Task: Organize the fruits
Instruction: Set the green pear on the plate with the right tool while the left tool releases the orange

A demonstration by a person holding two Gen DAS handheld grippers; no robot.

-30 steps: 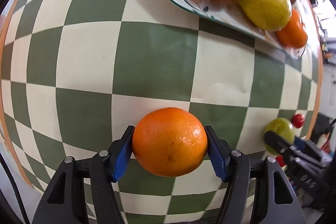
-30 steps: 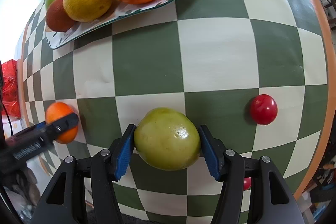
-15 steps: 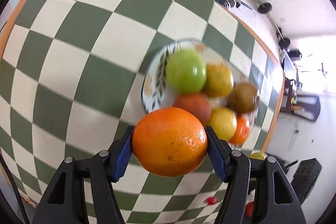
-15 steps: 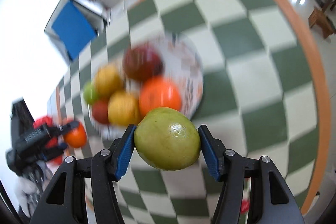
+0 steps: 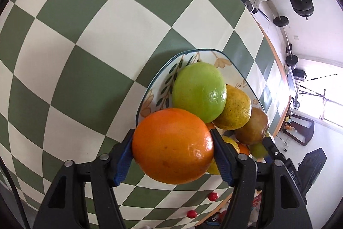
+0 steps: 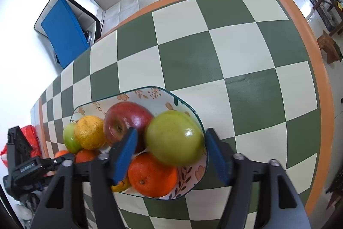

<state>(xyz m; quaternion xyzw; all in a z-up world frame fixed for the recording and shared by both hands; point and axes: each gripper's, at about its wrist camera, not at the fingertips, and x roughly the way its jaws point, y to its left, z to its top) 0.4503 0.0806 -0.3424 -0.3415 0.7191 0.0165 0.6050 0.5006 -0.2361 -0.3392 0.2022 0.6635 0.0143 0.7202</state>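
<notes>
Orange [image 5: 172, 146] pinched in left hand-held gripper [image 5: 172, 150]; right hand-held gripper [image 6: 171, 152] spread around green apple [image 6: 174, 138].

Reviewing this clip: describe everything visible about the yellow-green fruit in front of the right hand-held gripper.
The yellow-green fruit is round, smooth and glossy, with a bright highlight and faint speckles; its outline is slightly blurred. It sits between the spread blue pads of the right hand-held gripper, a visible gap on either side, over the floral plate. It overlaps a red apple and an orange; whether it rests on them cannot be told.
</notes>
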